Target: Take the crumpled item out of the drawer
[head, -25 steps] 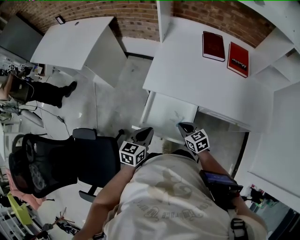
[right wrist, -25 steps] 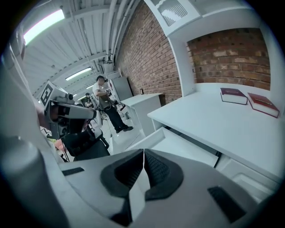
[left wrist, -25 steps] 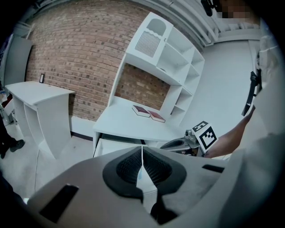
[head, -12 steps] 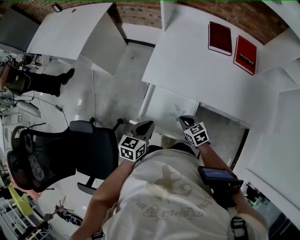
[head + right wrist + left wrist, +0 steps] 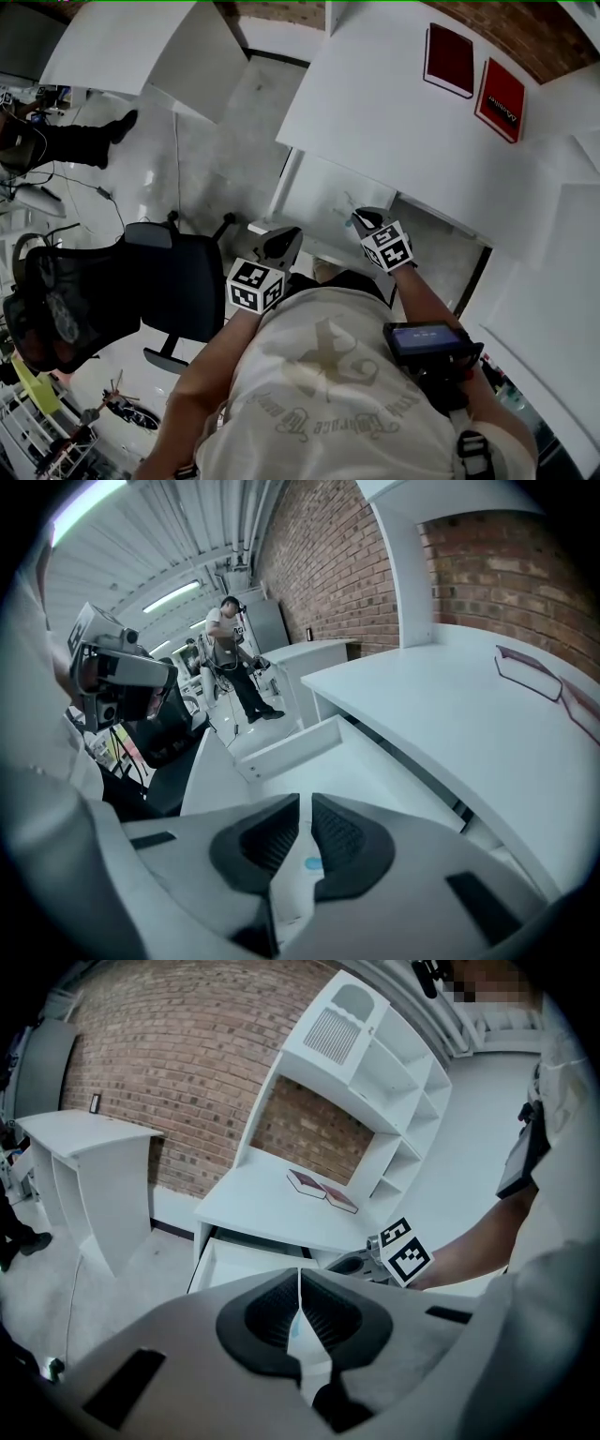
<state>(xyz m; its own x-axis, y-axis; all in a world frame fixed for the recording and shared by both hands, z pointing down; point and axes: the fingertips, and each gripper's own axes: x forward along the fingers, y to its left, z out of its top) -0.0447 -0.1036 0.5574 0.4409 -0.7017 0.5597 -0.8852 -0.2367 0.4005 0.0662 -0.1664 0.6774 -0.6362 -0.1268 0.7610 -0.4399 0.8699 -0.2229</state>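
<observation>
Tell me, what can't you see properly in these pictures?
Crumpled item: head view, too small to pick out in the drawer.
Drawer's near end: head view, hidden behind the right hand-held gripper and the person's shirt.
Red books: cover print too small in every view.

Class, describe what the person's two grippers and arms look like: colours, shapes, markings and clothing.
Both the left gripper and the right gripper have grey bodies with dark ribbed pads. Each carries a white cube with black square markers. The person wears a pale, short-sleeved printed T-shirt, and a dark-screened device sits on the right forearm.
</observation>
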